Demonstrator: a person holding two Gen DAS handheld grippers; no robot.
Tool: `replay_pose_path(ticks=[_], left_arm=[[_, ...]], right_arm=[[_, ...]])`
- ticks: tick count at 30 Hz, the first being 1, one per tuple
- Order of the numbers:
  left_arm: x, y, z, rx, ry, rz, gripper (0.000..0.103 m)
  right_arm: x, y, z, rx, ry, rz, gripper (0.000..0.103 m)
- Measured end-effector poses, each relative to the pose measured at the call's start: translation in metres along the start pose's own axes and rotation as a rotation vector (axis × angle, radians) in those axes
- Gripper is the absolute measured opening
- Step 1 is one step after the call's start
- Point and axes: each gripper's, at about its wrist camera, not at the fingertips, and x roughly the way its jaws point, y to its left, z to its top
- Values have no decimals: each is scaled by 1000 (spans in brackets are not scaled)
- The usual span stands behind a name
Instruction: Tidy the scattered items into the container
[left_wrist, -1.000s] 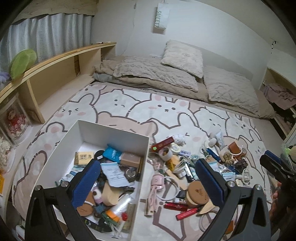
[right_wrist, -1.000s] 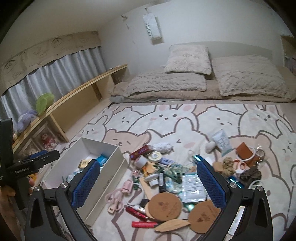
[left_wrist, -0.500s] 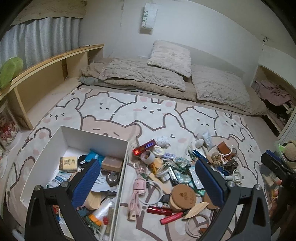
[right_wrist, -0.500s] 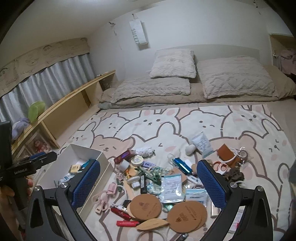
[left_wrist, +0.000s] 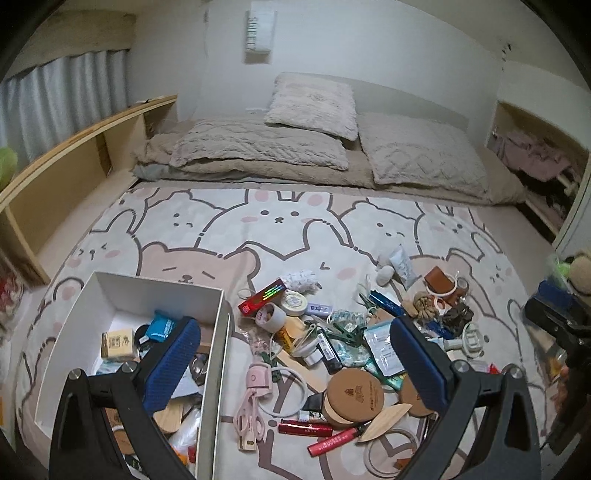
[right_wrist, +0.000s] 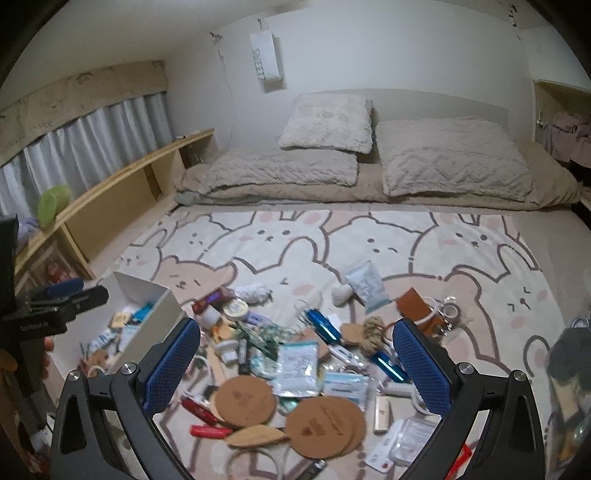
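A white box (left_wrist: 155, 291) (right_wrist: 147, 288) on the bunny rug holds several small items. A heap of scattered items lies to its right: round cork coasters (left_wrist: 354, 387) (right_wrist: 245, 400), red tubes (left_wrist: 304, 428), pink scissors (left_wrist: 251, 410), a blue pen (right_wrist: 323, 326), sachets (right_wrist: 297, 363). My left gripper (left_wrist: 295, 365) is open and empty, above the box's right wall and the heap. My right gripper (right_wrist: 297, 362) is open and empty, above the heap's middle.
The bunny-print rug (left_wrist: 288, 221) covers the floor. Bedding with pillows (left_wrist: 314, 99) lies at the back. A wooden shelf (left_wrist: 74, 147) runs along the left wall. A leather pouch and rings (right_wrist: 424, 306) sit at the heap's right.
Both grippers have drawn back and shifted right. The box sits further left in both views and more of the heap shows. Both stay open and empty.
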Motion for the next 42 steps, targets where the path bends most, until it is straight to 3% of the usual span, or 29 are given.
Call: replay_pose_path(ticks=[5,14,21,30,38,42], left_arm=[[19,-26,-4,89,30,-1,103],[39,-74,-13,181,101,-99,103],[53,-102,-40,263,171,-147,103],[64,-111,-71,237,249,-205,103],[87,-118,-103,222,360,-233,103],[94,-122,-116,246,378,-220,103]], right_arm=[[9,-13,-11,-8,66,-1,103],[28,-34,-32,-31,121,-30,103],[43,-40,-53,-35,145,-26,103],[66,-42,-78,-15,202,-21,103],[61,-42,-91,30,161,-25,103],[64,-45,-95,12,174,-54,103]])
